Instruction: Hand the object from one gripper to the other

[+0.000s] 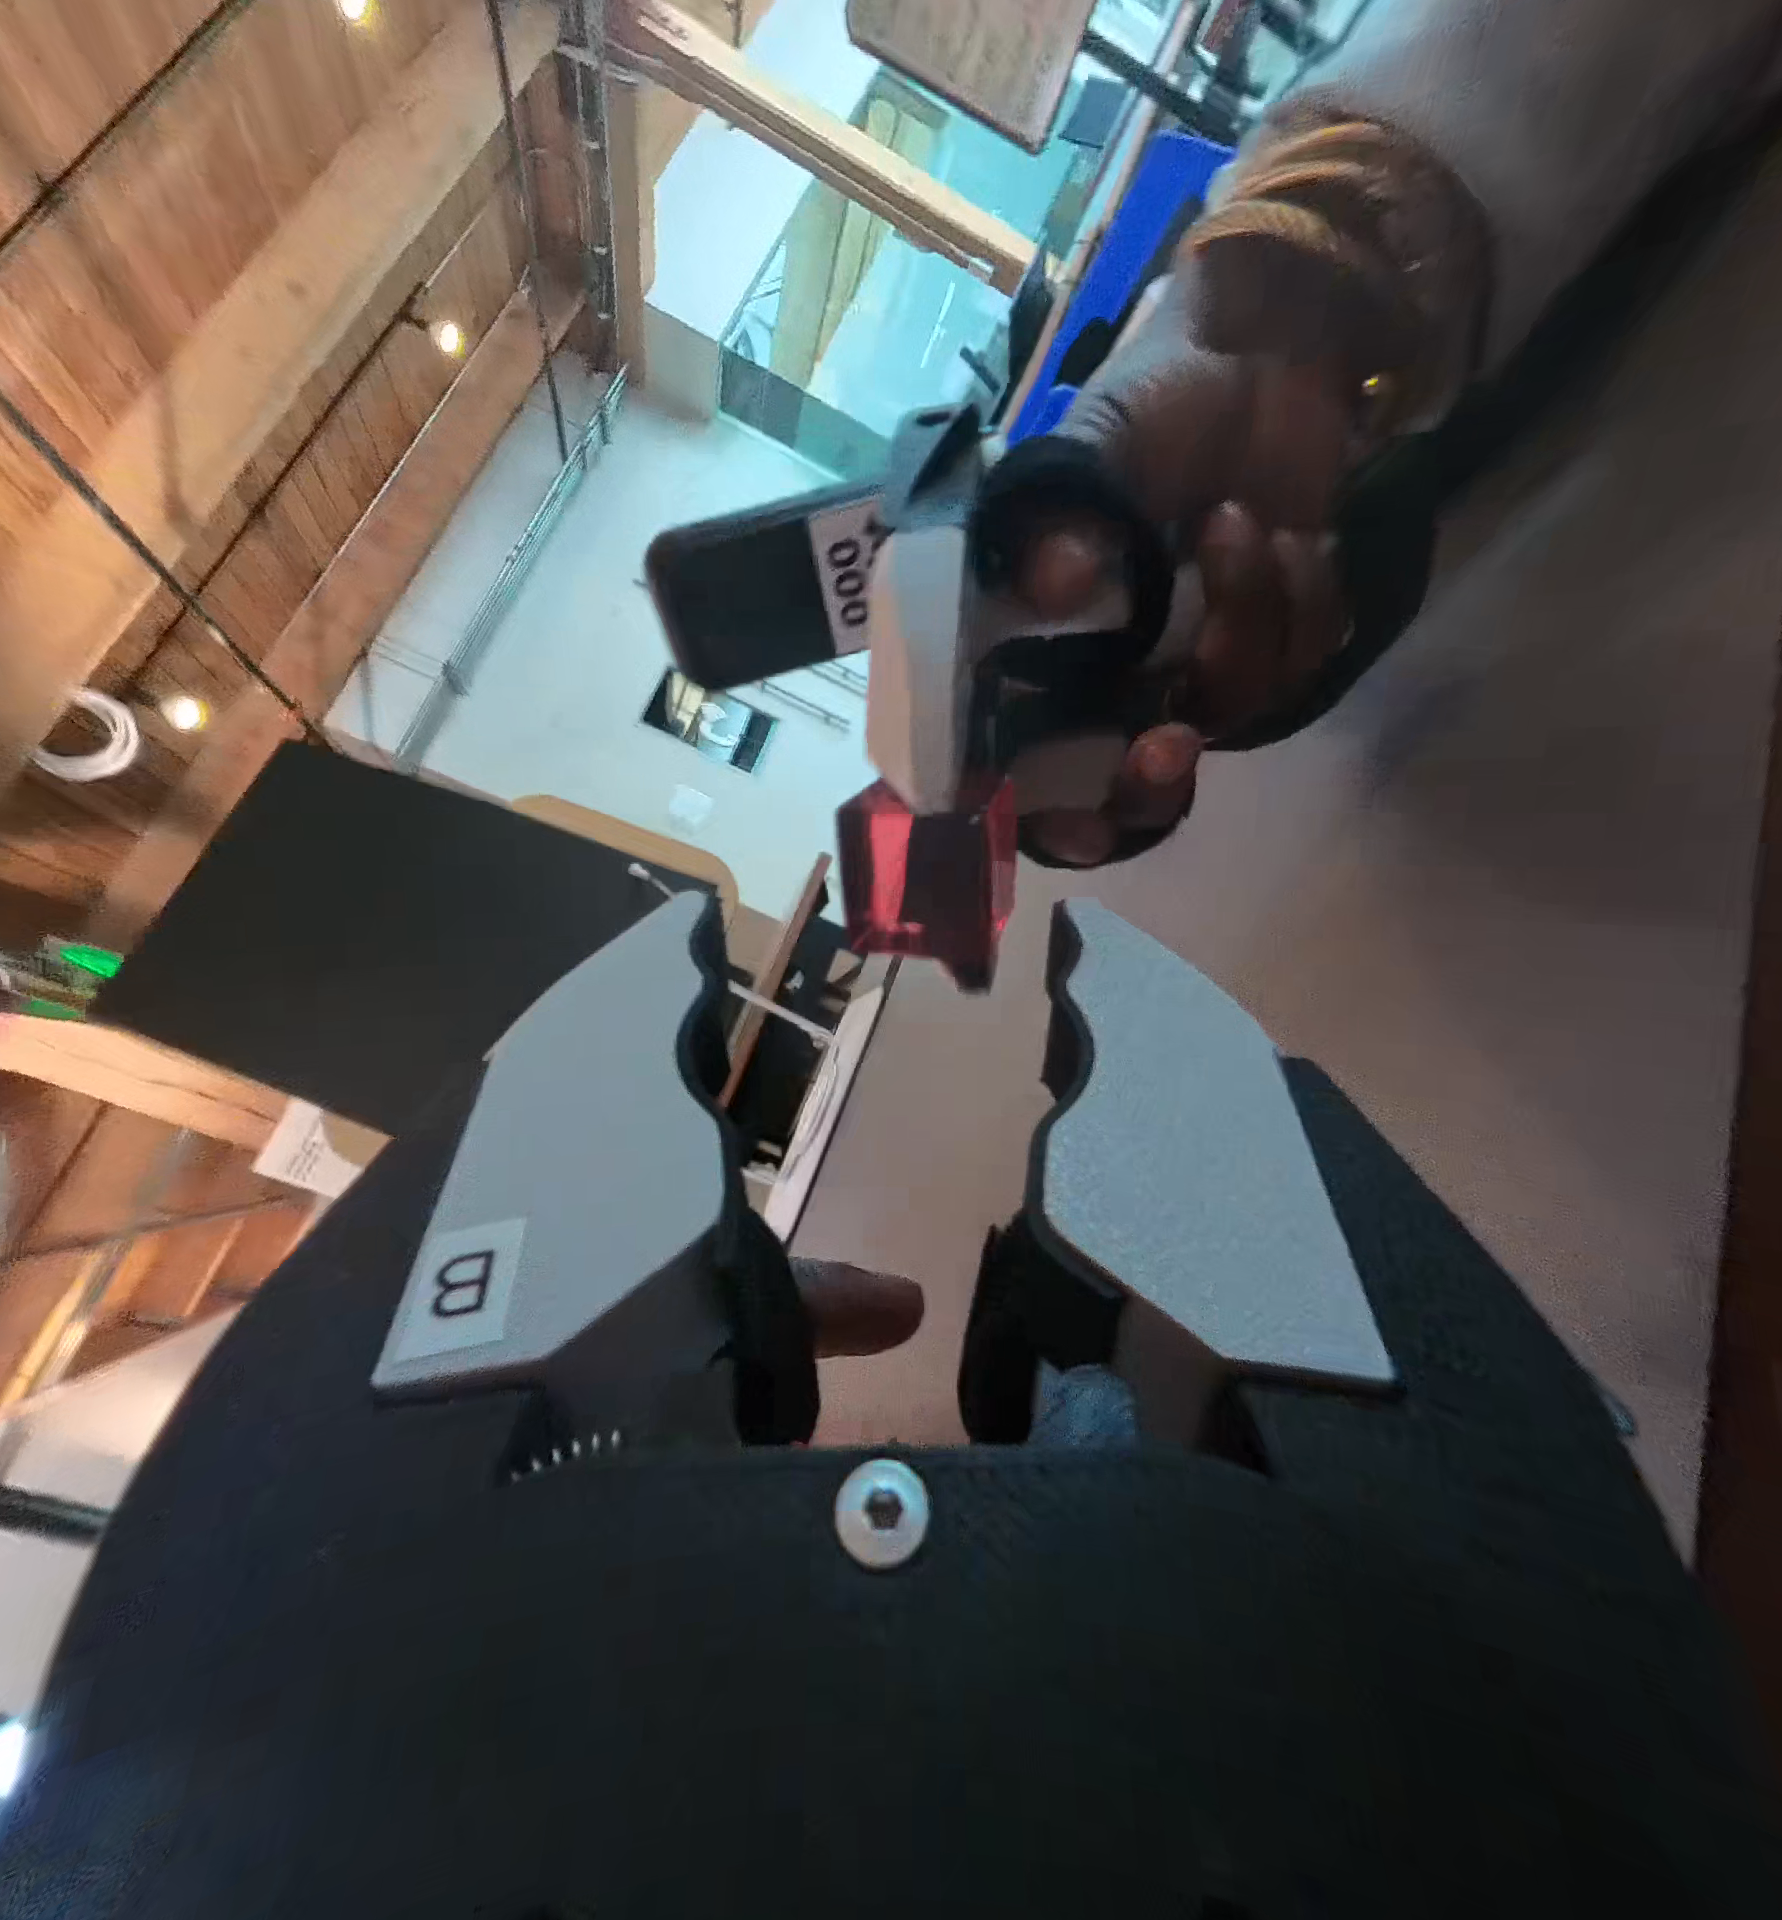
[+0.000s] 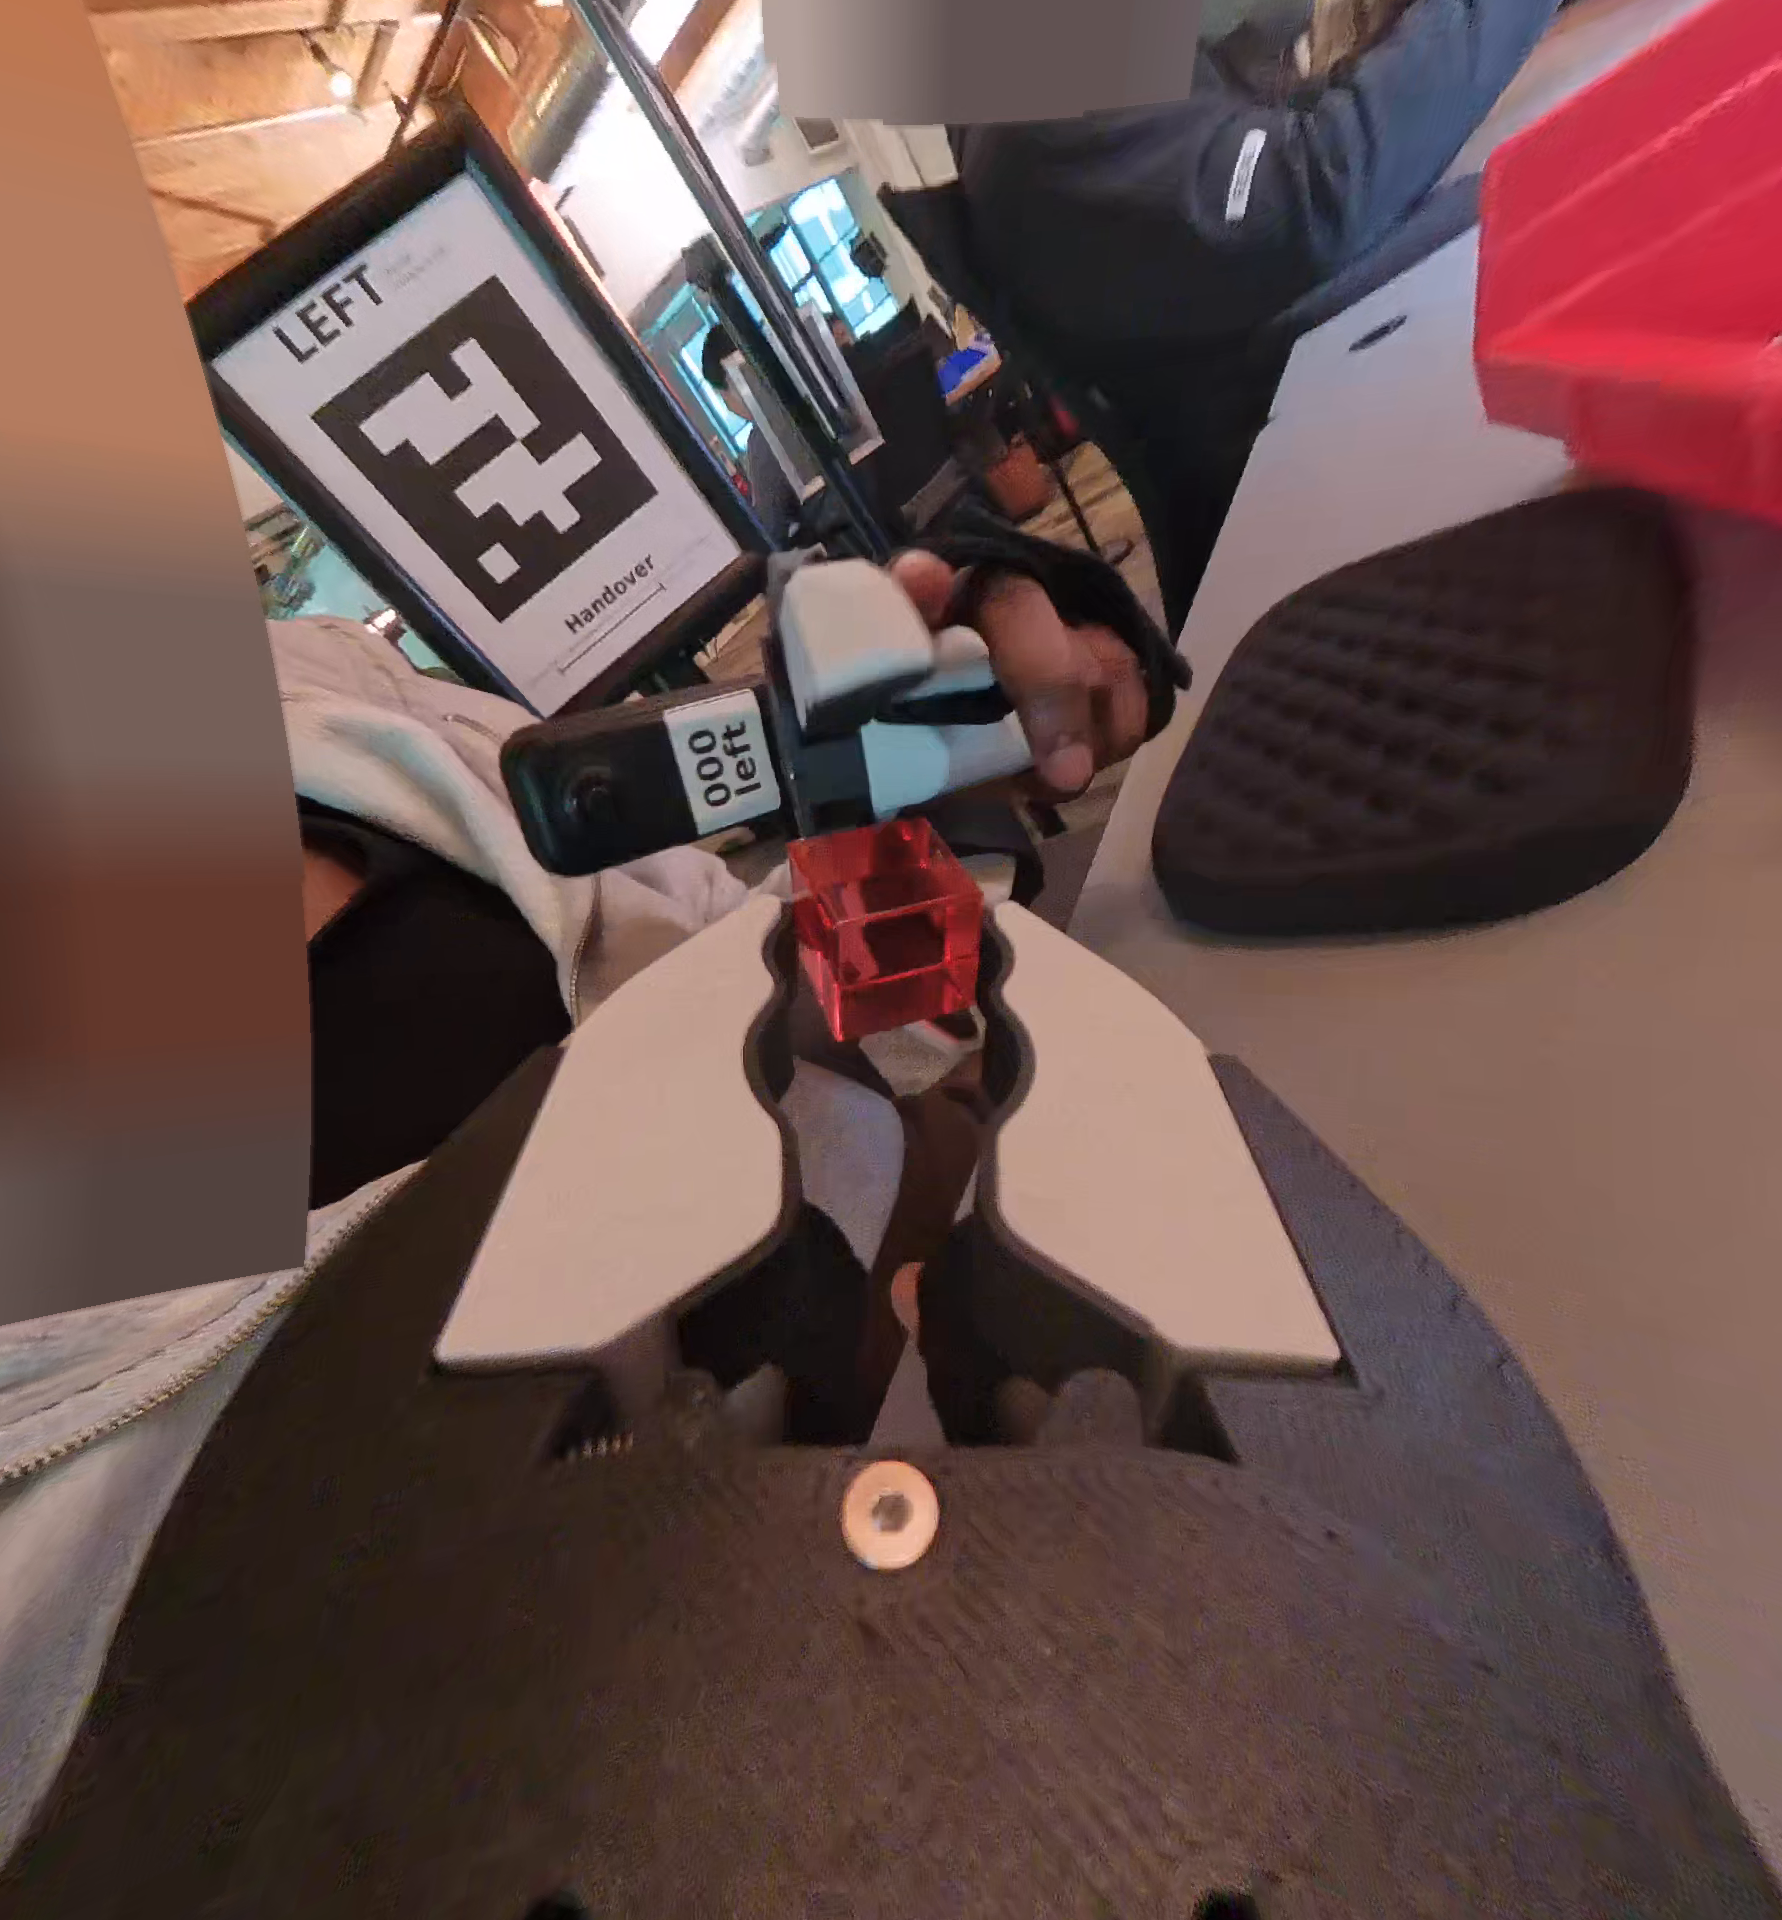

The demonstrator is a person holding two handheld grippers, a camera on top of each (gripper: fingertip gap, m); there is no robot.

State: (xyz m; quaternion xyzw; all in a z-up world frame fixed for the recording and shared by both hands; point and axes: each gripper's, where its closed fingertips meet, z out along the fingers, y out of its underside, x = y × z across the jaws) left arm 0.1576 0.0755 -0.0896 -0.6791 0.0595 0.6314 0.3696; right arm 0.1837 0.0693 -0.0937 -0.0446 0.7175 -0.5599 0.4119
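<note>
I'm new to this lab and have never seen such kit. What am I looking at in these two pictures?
A person holds a two-fingered tool in each hand; each carries a camera looking along its fingers. One picture comes from the left tool, whose fingers stand open. The other comes from the right tool, shut on a clear red cube, held in the air just beyond the left tool's tips. On the grey table lies a black pad; a red bin shows nearby.
</note>
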